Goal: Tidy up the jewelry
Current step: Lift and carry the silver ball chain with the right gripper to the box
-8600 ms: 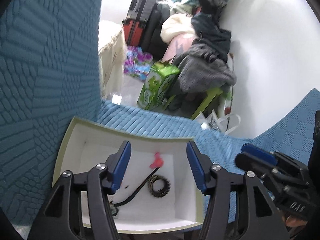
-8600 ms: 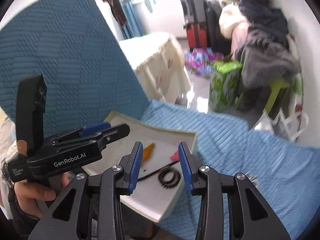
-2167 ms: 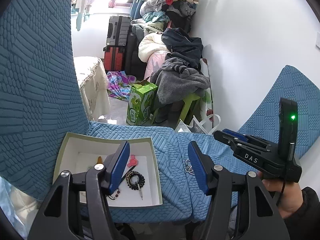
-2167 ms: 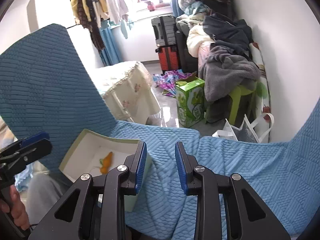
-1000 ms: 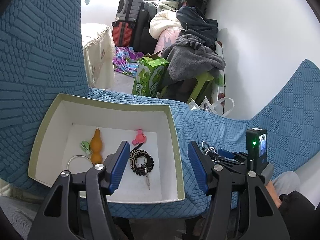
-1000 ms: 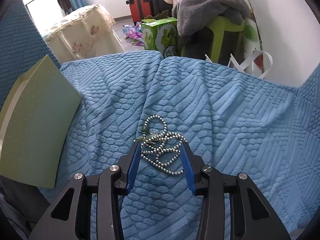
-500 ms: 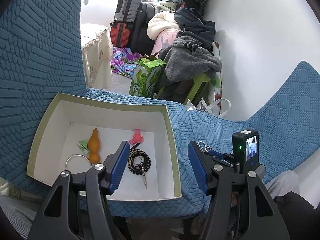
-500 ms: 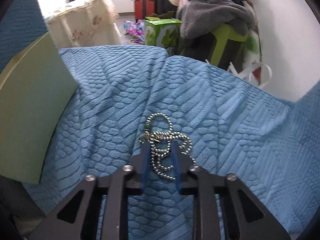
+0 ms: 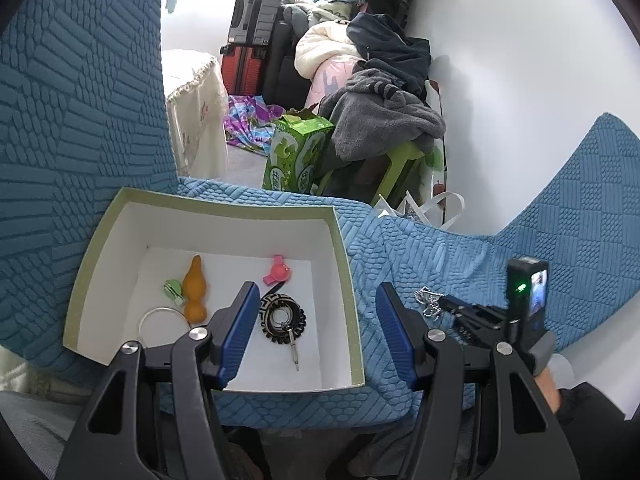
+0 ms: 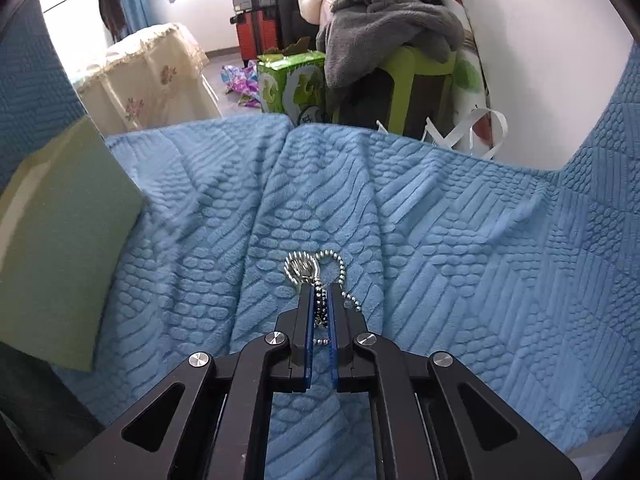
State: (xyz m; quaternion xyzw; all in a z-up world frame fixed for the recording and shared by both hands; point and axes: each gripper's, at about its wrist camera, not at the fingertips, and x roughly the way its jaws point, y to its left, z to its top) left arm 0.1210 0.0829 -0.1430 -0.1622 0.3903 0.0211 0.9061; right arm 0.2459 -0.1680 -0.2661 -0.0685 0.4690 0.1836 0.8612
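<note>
My right gripper [image 10: 319, 294] is shut on a silver bead chain necklace [image 10: 308, 270] and holds it just above the blue sofa cover [image 10: 440, 240]; loops of it hang past the fingertips. It also shows in the left wrist view [image 9: 428, 300], at the tip of the right gripper [image 9: 444, 302]. My left gripper [image 9: 316, 312] is open and empty above the green-rimmed white box [image 9: 344, 248]. In the box lie a black patterned ring [image 9: 282, 318], an orange gourd pendant [image 9: 195, 294], a pink charm [image 9: 278, 272], a small green piece [image 9: 173, 290] and a thin silver hoop [image 9: 154, 318].
The box's green outer wall [image 10: 68, 232] stands left of the right gripper. Sofa backs rise at left [image 9: 80, 120] and right [image 9: 592, 208]. Beyond the seat edge are a green carton [image 9: 296, 156], a green stool with clothes [image 9: 400, 156], suitcases [image 9: 248, 40] and a covered table [image 9: 192, 108].
My right gripper has closed on the bead chain and lifted it slightly off the cover. The left gripper has stayed open over the box, barely moving.
</note>
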